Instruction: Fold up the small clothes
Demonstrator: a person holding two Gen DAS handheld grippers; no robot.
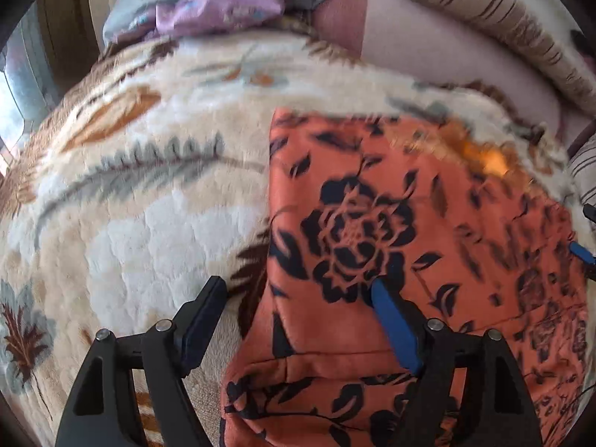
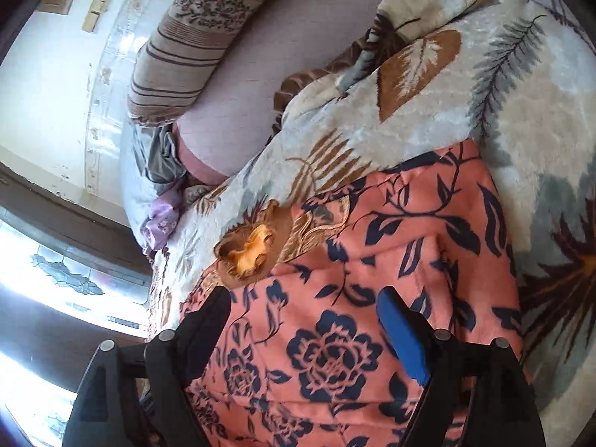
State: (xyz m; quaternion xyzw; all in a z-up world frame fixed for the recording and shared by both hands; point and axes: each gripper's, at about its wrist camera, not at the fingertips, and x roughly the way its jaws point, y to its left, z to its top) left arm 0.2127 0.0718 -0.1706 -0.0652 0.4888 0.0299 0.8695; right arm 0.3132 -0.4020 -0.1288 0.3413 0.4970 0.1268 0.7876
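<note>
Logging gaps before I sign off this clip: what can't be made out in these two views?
- Orange floral garment: its near end is cut off by the bottom edge and hidden behind the left gripper; in the left wrist view, its far right part is blurred.
- Right gripper: in the right wrist view, it covers the cloth below it.
- Golden neckline trim: too small to read.
- Purple cloth by the pillows: blurred, type unclear.

Bed w/ floral blanket (image 1: pixel 149 201), striped pillow (image 2: pixel 186 44), bright window (image 2: pixel 56 279) nearby.
</note>
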